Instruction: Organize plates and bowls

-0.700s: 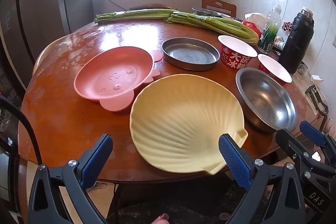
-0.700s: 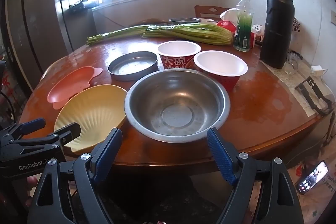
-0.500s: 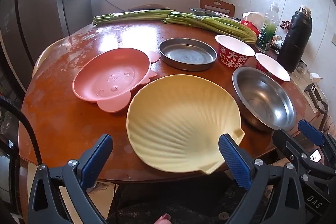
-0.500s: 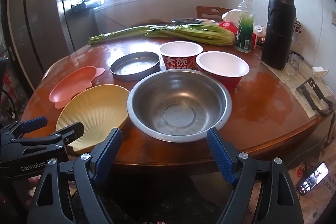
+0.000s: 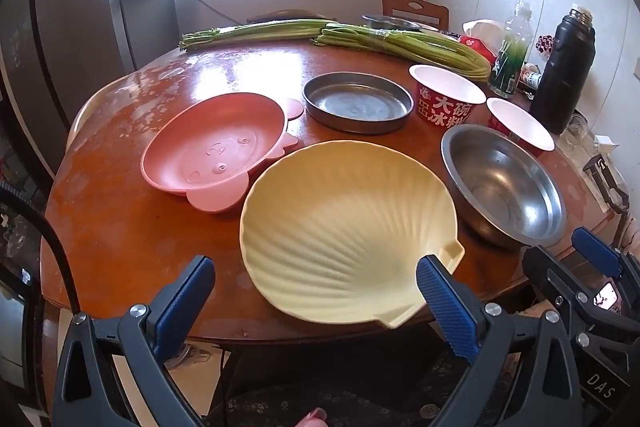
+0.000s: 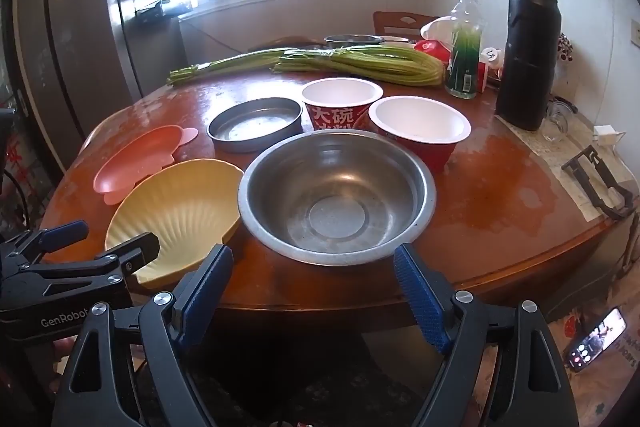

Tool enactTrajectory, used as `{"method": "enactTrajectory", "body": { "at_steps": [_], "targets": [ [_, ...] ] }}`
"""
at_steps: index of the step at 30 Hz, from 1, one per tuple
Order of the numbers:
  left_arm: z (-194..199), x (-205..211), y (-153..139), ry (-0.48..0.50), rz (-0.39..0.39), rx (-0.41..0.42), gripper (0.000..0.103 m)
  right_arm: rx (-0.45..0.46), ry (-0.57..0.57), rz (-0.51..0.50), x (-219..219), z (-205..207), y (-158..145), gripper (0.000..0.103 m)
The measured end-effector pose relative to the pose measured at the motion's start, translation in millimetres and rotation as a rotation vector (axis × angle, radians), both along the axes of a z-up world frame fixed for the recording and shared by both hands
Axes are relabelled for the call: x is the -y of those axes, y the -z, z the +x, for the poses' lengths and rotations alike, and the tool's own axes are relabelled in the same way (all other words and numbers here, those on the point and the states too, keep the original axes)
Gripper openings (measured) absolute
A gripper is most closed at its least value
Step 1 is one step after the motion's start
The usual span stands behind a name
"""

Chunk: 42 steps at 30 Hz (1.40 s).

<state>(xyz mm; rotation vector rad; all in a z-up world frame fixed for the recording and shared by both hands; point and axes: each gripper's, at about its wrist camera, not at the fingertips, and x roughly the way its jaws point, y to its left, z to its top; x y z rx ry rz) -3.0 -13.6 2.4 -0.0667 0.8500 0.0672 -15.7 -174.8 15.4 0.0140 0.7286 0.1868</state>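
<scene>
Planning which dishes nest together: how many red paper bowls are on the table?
2. One red paper bowl stands behind the steel bowl; the other is at its far right, beside the first. Both are empty.

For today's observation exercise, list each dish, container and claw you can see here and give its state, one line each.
Yellow shell plate: upright, empty.
Pink plate: upright, empty.
Round metal tin: upright, empty.
Steel bowl: upright, empty.
Two red paper bowls: upright, insides white; contents unclear.
Black flask: standing, top detail unclear.
Green bottle: standing, capped.
Left claw: open, holding nothing.
Right claw: open, holding nothing.
</scene>
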Motion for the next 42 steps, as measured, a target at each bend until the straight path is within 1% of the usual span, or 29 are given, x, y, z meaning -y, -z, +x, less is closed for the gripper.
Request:
{"method": "enactTrajectory", "body": {
  "at_steps": [42],
  "targets": [
    [-5.3, 0.3, -2.3, 0.007, 0.008, 0.014, 0.101, -0.021, -0.003, -0.013, -1.4, -1.0, 2.9, 0.084]
  ]
}}
